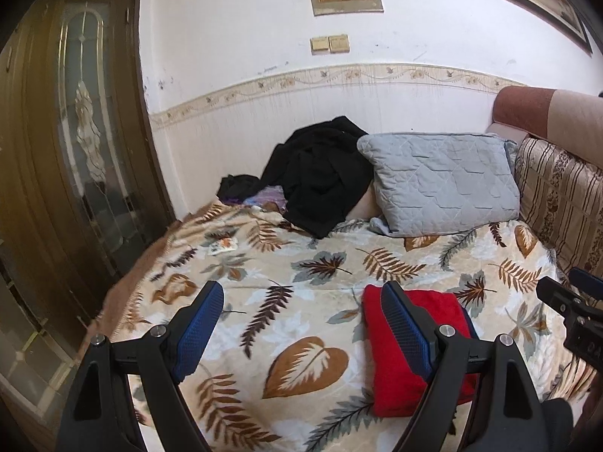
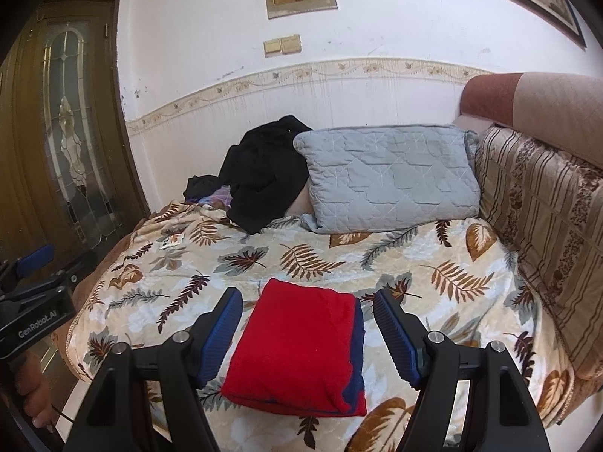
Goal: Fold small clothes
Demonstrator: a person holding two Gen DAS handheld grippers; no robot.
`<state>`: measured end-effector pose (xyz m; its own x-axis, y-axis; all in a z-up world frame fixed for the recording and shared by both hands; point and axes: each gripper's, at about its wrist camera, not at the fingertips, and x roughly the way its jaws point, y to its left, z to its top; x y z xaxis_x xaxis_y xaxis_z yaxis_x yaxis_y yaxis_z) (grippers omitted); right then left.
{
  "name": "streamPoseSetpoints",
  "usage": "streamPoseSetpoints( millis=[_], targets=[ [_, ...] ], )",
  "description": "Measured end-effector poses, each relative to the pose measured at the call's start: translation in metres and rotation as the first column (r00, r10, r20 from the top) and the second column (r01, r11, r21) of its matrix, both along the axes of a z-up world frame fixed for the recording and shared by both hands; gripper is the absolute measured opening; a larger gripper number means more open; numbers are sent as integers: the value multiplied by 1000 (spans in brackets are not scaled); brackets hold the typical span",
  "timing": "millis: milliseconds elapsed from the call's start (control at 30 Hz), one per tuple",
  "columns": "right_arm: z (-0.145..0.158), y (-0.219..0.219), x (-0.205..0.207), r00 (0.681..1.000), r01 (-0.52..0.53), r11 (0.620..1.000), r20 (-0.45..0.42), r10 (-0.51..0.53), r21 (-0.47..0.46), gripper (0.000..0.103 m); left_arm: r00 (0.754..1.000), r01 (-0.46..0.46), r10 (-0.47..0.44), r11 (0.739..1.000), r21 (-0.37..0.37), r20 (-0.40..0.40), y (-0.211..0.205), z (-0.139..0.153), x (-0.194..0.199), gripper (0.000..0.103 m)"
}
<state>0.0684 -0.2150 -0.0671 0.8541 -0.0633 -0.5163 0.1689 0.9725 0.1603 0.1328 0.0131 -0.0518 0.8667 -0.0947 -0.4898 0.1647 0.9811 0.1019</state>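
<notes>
Left wrist view: red cloth [image 1: 407, 361] half hidden behind spread, empty left tool [image 1: 301, 324].

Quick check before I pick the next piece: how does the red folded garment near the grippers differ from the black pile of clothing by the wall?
The red folded garment is a neat, flat rectangle with a blue layer showing at its edge; the black pile of clothing is crumpled and heaped. The red one lies near the bed's front, between the open right gripper fingers; the black one sits far back against the wall, beside the grey quilted pillow. Both rest on the leaf-print blanket.
</notes>
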Motion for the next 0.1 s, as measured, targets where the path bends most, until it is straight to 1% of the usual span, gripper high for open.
streamPoseSetpoints(
  millis=[67, 100],
  targets=[
    [-7, -12, 14, 1000, 4, 1000, -15, -4, 18, 76, 999, 0, -2, 999, -39, -46, 4, -10, 25, 86],
    [-14, -24, 24, 999, 24, 999, -22, -23, 21, 76, 997, -11, 7, 999, -49, -70, 6, -16, 38, 86]
  ],
)
